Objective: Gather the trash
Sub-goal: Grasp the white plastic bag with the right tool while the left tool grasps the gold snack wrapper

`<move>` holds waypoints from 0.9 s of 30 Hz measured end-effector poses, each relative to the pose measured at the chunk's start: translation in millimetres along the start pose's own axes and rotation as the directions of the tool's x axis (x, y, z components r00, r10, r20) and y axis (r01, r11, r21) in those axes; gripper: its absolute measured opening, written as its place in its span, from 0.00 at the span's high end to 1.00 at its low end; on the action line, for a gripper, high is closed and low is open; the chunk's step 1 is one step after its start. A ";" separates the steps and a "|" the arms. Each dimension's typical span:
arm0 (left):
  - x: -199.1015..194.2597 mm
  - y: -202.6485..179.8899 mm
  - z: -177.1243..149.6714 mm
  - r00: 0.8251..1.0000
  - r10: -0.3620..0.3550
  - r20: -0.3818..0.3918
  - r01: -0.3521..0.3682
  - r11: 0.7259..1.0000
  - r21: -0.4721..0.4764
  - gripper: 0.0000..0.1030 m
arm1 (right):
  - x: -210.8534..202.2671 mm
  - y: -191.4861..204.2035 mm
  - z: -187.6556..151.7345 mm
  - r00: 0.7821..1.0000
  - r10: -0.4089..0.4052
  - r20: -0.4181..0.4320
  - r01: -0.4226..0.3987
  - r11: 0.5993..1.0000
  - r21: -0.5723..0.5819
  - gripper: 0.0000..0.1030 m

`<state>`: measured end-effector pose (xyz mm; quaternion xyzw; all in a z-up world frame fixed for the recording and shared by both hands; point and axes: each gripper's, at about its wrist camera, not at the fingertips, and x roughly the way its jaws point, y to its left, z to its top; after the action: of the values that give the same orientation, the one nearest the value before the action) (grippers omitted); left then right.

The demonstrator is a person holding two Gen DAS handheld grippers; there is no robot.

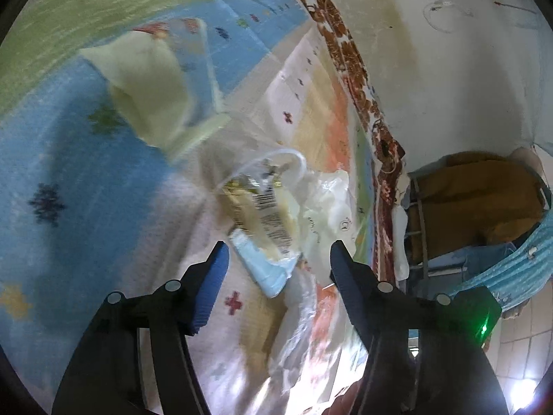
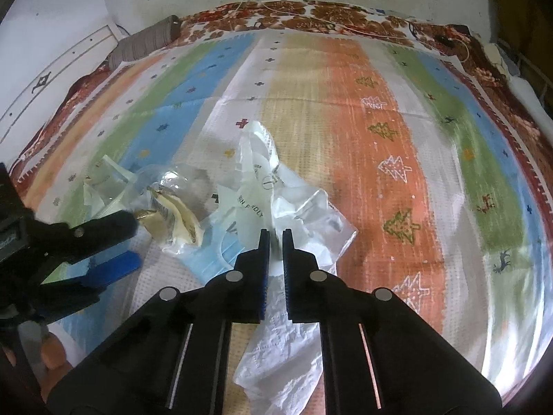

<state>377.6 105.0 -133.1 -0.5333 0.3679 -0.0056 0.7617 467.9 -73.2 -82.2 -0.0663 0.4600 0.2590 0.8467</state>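
Your right gripper (image 2: pixel 275 238) is pinched on the white plastic bag (image 2: pixel 276 193); at its nine o'clock, your left gripper (image 1: pixel 278 254) gapes around the snack wrapper (image 1: pixel 262 207), not touching.

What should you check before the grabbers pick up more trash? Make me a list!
1. Right gripper has something to hold: ok, it is shut on the white plastic bag.
2. Left gripper is ready to grab: ok, its jaws stand apart with nothing pinched.
3. Left gripper is lined up with trash: ok, the yellow wrapper and the blue face mask lie just ahead between its fingers.
4. The bag's mouth is open for dropping trash in: cannot tell, it is crumpled.
5. The two grippers are apart: ok, the left one sits off to the side of the bag.
6. More trash waits on the striped mat: ok, a pale folded packet lies further back.
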 end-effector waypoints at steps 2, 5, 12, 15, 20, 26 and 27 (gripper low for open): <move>4.3 -2.5 -1.9 1.000 0.007 0.003 -0.007 1.000 0.003 0.43 | -0.9 -2.4 -1.6 1.000 -0.002 -0.001 0.002 1.000 -0.005 0.95; 9.8 1.8 -5.3 1.000 0.026 0.004 -0.026 0.999 -0.037 0.43 | -0.1 -9.8 -2.8 1.000 0.011 -0.013 -0.011 1.000 0.028 0.96; 17.0 3.2 0.7 0.999 0.039 0.038 -0.037 0.998 -0.053 0.53 | -4.0 -16.9 -0.8 0.999 0.035 0.000 -0.035 0.997 0.070 0.97; 22.4 2.4 2.9 0.999 0.043 0.032 -0.041 0.998 -0.051 0.69 | -3.9 -15.6 -1.7 0.999 0.037 -0.001 -0.036 0.997 0.062 0.97; 23.4 2.2 4.6 1.000 0.026 0.000 -0.026 0.997 -0.070 0.96 | -5.3 -15.0 -1.3 0.999 0.044 -0.001 -0.044 0.998 0.051 0.98; 9.3 0.9 9.8 0.999 0.038 0.016 -0.037 0.999 -0.033 0.97 | -9.5 -16.6 1.0 0.999 0.048 0.010 -0.048 0.997 0.055 0.98; 7.8 0.7 10.5 0.999 0.043 0.016 -0.043 0.999 -0.029 0.97 | -10.4 -17.0 1.6 0.999 0.049 0.012 -0.050 0.997 0.058 0.98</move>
<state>389.0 110.7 -136.3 -0.5362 0.3732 0.0204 0.7568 472.9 -91.1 -75.0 -0.0290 0.4644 0.2669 0.8439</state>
